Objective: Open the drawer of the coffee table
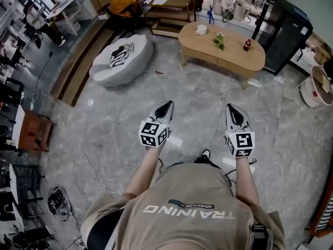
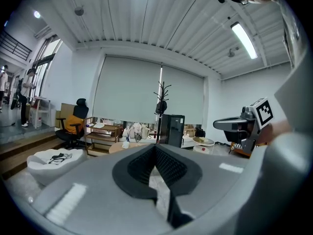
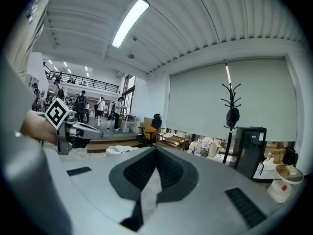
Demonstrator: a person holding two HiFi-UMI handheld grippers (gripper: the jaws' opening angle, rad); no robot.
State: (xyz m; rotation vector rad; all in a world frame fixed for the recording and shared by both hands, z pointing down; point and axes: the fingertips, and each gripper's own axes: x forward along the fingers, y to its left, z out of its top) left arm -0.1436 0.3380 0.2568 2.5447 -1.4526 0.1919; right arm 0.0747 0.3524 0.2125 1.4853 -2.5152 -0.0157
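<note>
The oval wooden coffee table (image 1: 221, 50) stands across the grey floor, well ahead of both grippers, with its drawer fronts along the near side. In the left gripper view the coffee table (image 2: 123, 146) shows just past the jaw tips. My left gripper (image 1: 168, 104) and right gripper (image 1: 230, 107) are held side by side in front of the person, both pointing toward the table and far short of it. Both are shut with nothing between the jaws. The left gripper (image 2: 155, 146) sees the right gripper (image 2: 216, 125) beside it; the right gripper (image 3: 156, 148) sees the left gripper (image 3: 100, 132).
On the table stand a white cup (image 1: 201, 29), a small plant (image 1: 219, 40) and a dark bottle (image 1: 247, 45). A white pouffe (image 1: 122, 59) lies left of it, a black cabinet (image 1: 286, 33) behind it, a wooden shelf (image 1: 169, 12) at the back. Cables (image 1: 57, 199) trail at lower left.
</note>
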